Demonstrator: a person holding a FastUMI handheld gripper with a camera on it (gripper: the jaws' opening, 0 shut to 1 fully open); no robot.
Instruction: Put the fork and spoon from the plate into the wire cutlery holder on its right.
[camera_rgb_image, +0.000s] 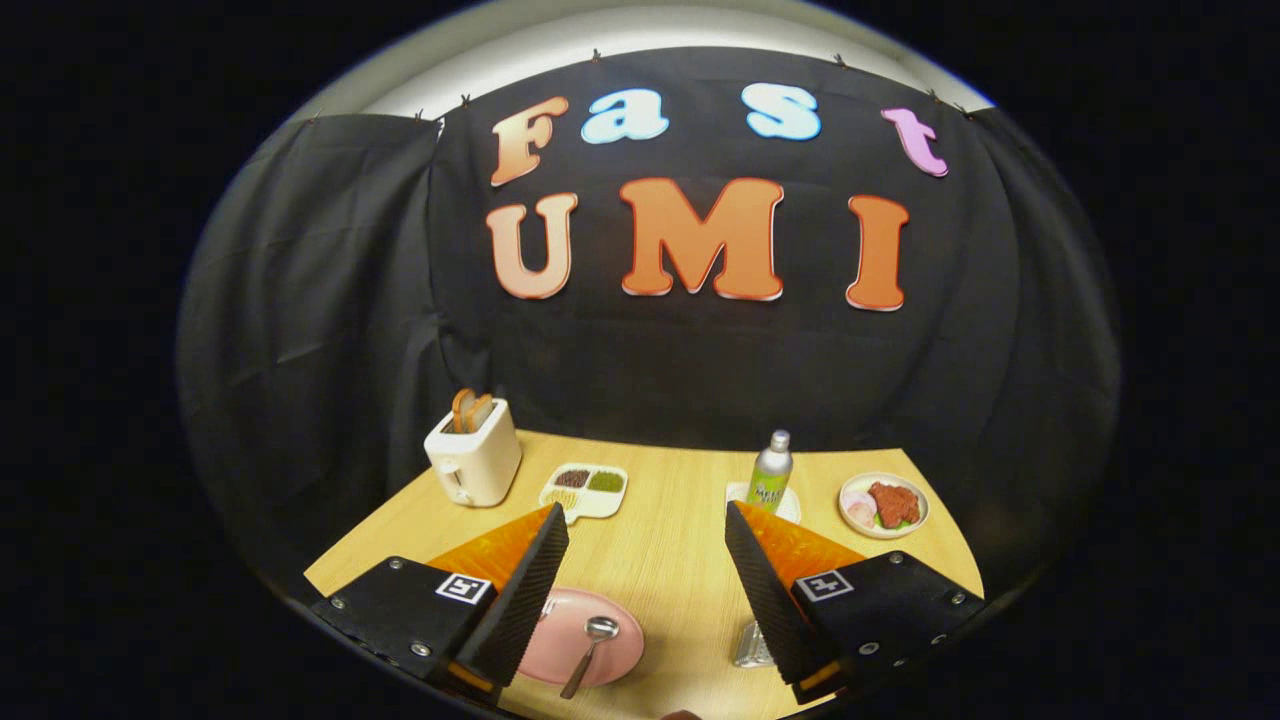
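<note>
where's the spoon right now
In the gripper view the spoon lies on the pink plate, low between the open claw's fingers, close beside the left finger.

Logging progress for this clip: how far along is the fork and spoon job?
Nothing looks done yet. The spoon lies on the pink plate, between the fingers; a bit of the fork peeks out beside the left finger. The tool is open and holds nothing, hanging above the table. The wire cutlery holder is mostly hidden behind the right finger. Both pieces remain to be moved.
</note>
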